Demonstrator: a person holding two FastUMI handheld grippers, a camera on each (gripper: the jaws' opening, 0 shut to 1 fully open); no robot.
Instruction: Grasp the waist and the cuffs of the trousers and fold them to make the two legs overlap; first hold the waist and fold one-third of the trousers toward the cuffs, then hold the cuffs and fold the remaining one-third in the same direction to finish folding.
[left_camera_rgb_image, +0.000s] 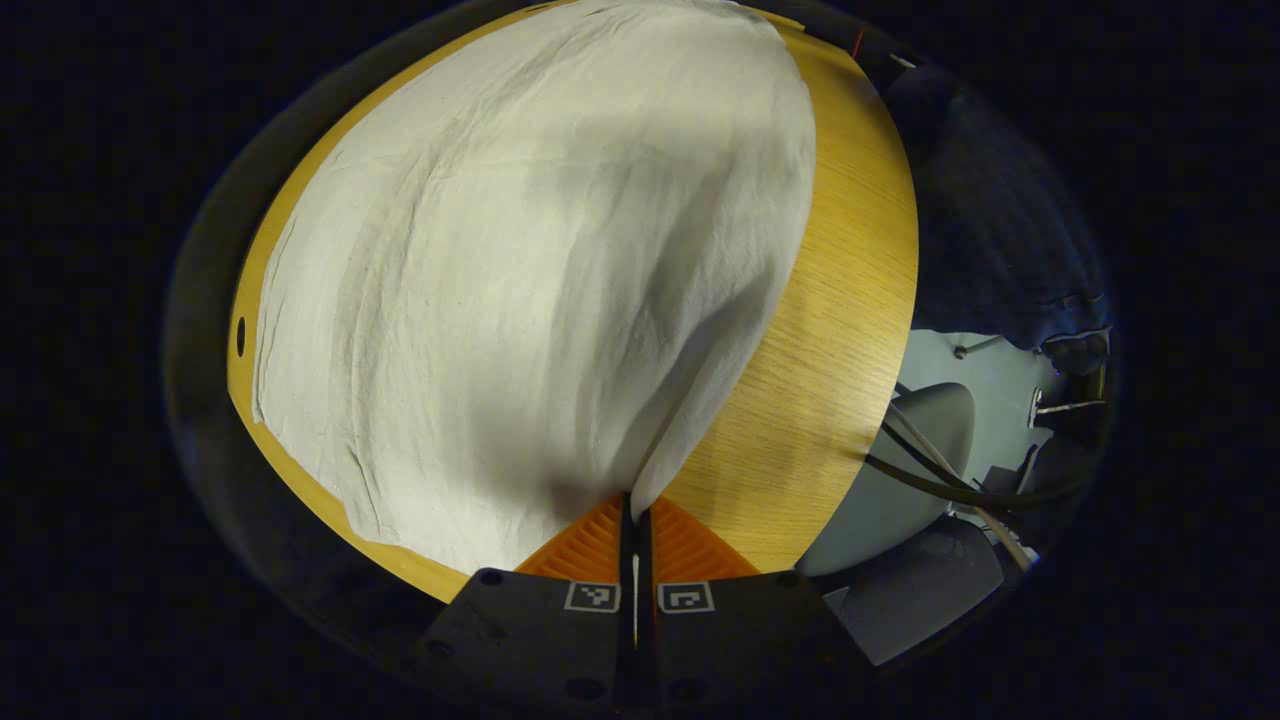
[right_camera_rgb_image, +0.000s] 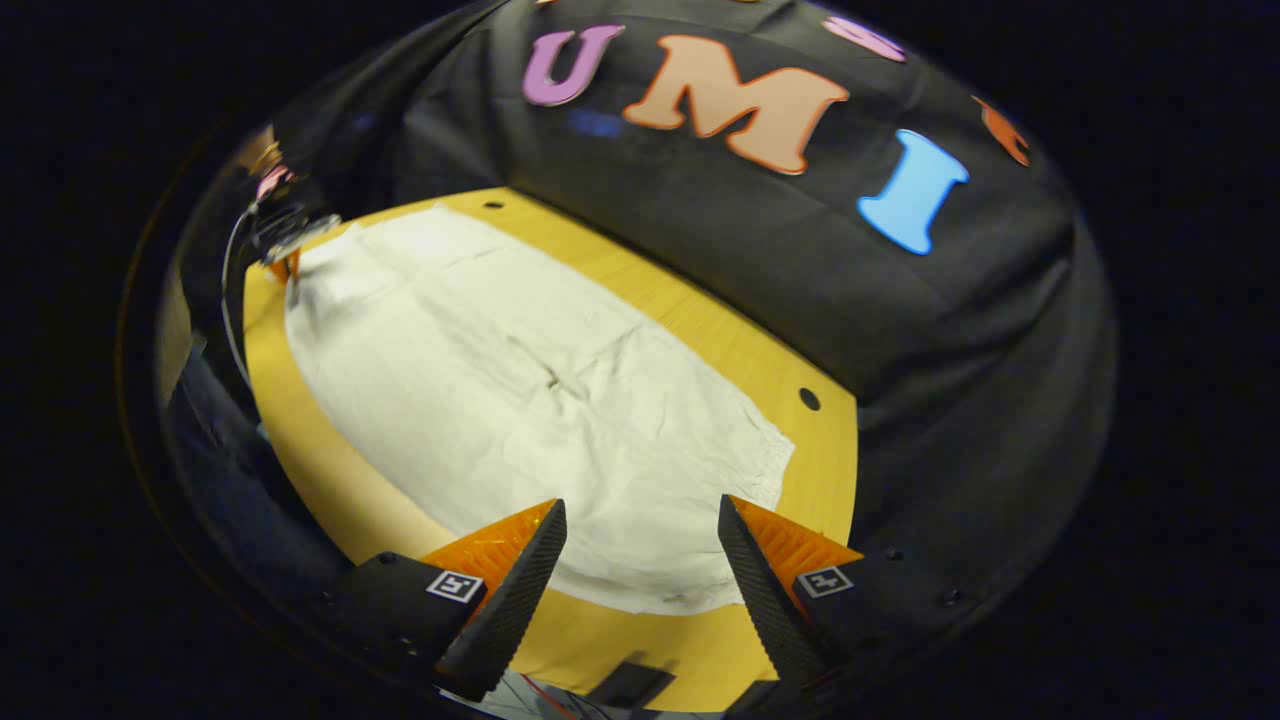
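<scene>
L gripper (left_camera_rgb_image: 636, 520) pinches an edge of the pale wrinkled cloth trousers (left_camera_rgb_image: 520, 280), prob. for folding; R gripper (right_camera_rgb_image: 640, 540) hovers wide open, empty, over their near end.

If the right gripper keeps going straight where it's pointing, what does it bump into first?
Most likely the white trousers. The right gripper has its jaws open, aimed down at the near edge of the cloth lying on the wooden table. Depth is hard to judge.
</scene>
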